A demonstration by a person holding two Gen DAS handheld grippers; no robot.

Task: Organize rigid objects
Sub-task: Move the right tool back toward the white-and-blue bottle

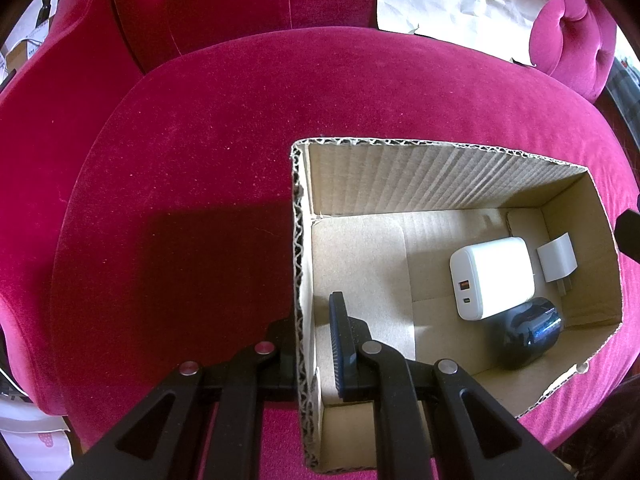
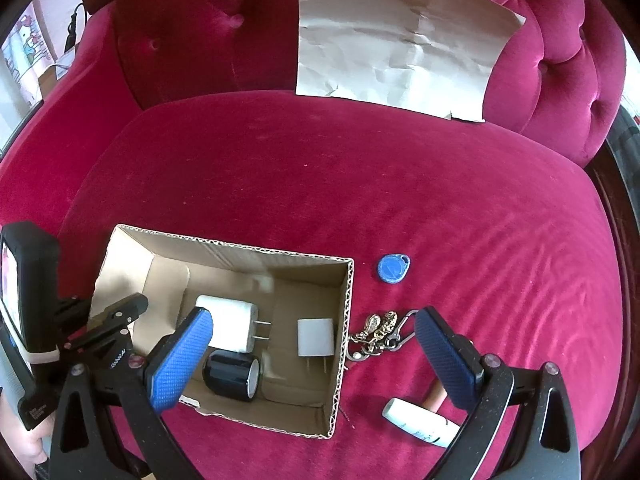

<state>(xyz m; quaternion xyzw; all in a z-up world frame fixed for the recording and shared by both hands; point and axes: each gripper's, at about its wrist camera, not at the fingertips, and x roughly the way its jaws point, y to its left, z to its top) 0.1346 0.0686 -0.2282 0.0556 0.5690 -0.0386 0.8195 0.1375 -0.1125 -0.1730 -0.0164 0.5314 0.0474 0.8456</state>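
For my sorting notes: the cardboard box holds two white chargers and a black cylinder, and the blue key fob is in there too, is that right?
Not quite. The blue key fob lies on the red cushion outside the cardboard box, as the right wrist view shows. The two white chargers and the black cylinder are in the box.

The velvet armchair seat [image 2: 360, 184] is deep crimson. The corrugated cardboard box [image 2: 342, 344] is plain tan. Inside it lie a large white charger block [image 1: 492, 276], a small white plug adapter [image 2: 316, 337] and a glossy black cylinder [image 2: 232, 374]. Beside the box lie a blue teardrop key fob [image 2: 393, 268] and brassy keyring charms [image 2: 378, 332]. The gripper pads [image 2: 178, 364] are blue with a fine woven texture.
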